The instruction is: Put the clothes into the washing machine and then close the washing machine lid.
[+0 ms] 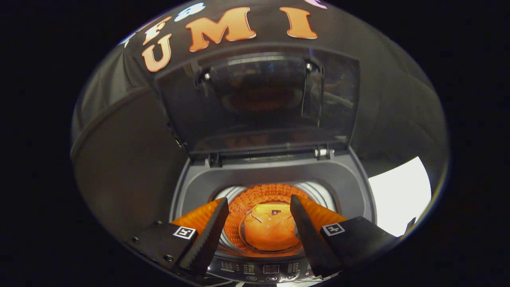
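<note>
1. The clothes [269, 231] lie bundled at the bottom of the drum [247, 207], low in the washing machine [350, 179], seen through the gap between the two fingers and below them. They look like one folded garment, with something like a collar turned toward the hinge side of the machine.

2. As a bundle it is roundish, so I would not swear to a long axis. If it has one, it runs roughly from the control panel [271, 269] at the front edge toward the hinges at the back edge.

3. Resting there, loose and touched by nothing, it reads to me as already dropped in. The first half of the task looks done.

4. The tool [259, 207] hangs over the opening with its fingers spread wide and nothing between them. That makes sense for a tool that has nothing left to carry.

5. The lid [259, 103] stands open, swung up on its hinges at the machine's back edge and leaning slightly backward toward the booth wall. It stays out of the way so the drum can be reached from above.

6. The lid is what remains, in my judgement. Its free edge is up top, well beyond the fingers, so the tool would need to go up and over before bringing it down toward the front edge.
</note>
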### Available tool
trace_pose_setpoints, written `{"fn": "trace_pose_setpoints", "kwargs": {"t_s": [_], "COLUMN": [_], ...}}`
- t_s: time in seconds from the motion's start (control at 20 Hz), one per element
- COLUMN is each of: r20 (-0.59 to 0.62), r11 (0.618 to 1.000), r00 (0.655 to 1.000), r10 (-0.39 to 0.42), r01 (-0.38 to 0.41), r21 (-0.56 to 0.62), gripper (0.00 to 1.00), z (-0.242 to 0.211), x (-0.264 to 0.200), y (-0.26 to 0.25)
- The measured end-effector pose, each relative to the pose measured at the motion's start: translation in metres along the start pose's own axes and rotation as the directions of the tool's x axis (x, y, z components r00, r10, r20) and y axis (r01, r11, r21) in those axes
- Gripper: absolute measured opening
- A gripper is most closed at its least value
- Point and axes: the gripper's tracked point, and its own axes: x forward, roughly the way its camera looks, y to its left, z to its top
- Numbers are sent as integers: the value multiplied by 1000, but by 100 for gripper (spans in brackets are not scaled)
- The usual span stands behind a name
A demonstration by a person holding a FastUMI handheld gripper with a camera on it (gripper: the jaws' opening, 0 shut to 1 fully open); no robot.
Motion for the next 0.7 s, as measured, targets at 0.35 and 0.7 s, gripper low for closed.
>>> {"fn": "trace_pose_setpoints", "kwargs": {"t_s": [0.35,0.7], "r20": [244,364], "r11": [999,999], "r00": [969,931], "r10": [28,35], "r01": [-23,-30], "r21": [-23,-19], "gripper": [99,99], "z": [122,243], "x": [-57,-64], "y": [15,14]}}
